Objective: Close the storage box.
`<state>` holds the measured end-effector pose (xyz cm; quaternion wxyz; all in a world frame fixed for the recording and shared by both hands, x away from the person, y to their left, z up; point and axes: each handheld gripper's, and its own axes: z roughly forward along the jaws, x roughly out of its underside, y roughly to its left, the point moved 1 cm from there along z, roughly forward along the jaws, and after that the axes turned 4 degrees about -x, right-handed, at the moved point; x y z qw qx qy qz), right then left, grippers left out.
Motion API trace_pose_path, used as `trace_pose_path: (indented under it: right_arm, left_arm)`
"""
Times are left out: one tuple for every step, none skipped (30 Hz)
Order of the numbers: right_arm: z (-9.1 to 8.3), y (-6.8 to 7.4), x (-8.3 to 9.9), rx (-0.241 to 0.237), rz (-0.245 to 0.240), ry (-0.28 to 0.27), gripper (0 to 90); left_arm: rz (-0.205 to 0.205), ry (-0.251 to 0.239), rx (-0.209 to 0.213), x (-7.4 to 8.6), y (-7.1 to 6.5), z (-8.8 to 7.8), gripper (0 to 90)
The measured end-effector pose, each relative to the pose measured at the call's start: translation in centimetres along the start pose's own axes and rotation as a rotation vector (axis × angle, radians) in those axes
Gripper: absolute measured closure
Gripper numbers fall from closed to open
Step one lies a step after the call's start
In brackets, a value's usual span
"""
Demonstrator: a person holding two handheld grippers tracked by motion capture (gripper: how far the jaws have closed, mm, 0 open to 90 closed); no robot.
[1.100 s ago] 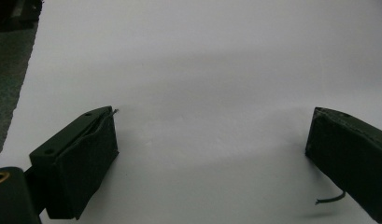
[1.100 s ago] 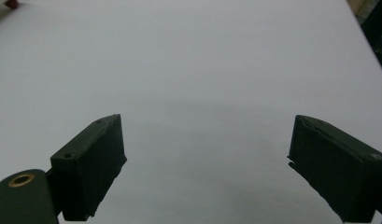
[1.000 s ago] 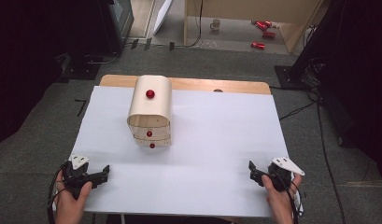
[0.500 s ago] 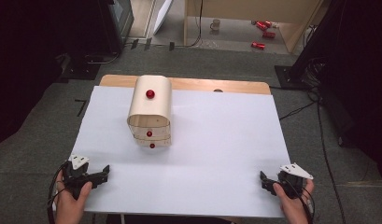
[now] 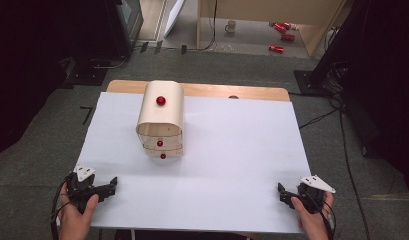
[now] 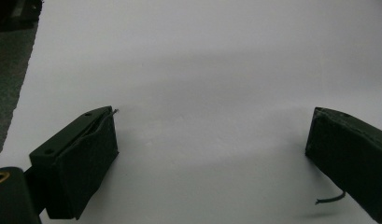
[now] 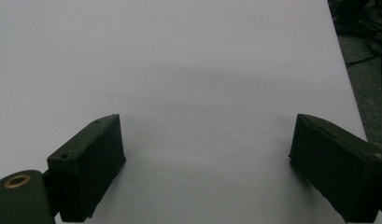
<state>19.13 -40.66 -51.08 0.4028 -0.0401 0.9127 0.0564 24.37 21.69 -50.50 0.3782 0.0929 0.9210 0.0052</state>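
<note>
A small rounded wooden drawer cabinet [image 5: 160,120] stands on the white table top [image 5: 232,150], left of centre and towards the back. It has a red knob on top [image 5: 161,100] and two red drawer knobs [image 5: 160,143] on its front. My left gripper [image 5: 113,184] rests at the near left corner, open, with only white surface between its jaws [image 6: 212,140]. At the near right corner my right gripper [image 5: 281,192] is open too, holding nothing [image 7: 205,140]. Both are far from the cabinet.
A strip of bare wooden table edge [image 5: 217,91] shows behind the white sheet. Grey carpet surrounds the table, with cables [image 5: 322,117] at the right. On the floor far behind lie a mug [image 5: 231,26] and red cans [image 5: 277,48].
My right gripper has moved right and back towards the near edge of the table. The left gripper and the cabinet have stayed put.
</note>
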Motion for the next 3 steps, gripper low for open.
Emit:
trace_pose_path:
  right_arm:
    - [-0.01,0.01,0.01,0.0,0.001,0.0,9.4]
    - [-0.02,0.02,0.02,0.001,0.002,0.0,9.4]
    - [-0.02,0.03,0.02,0.001,0.002,0.0,9.4]
  left_arm:
    - [0.0,0.0,0.0,0.0,0.0,0.0,2.3]
    - [0.0,0.0,0.0,0.0,0.0,0.0,2.3]
    - [0.0,0.0,0.0,0.0,0.0,-0.01,2.3]
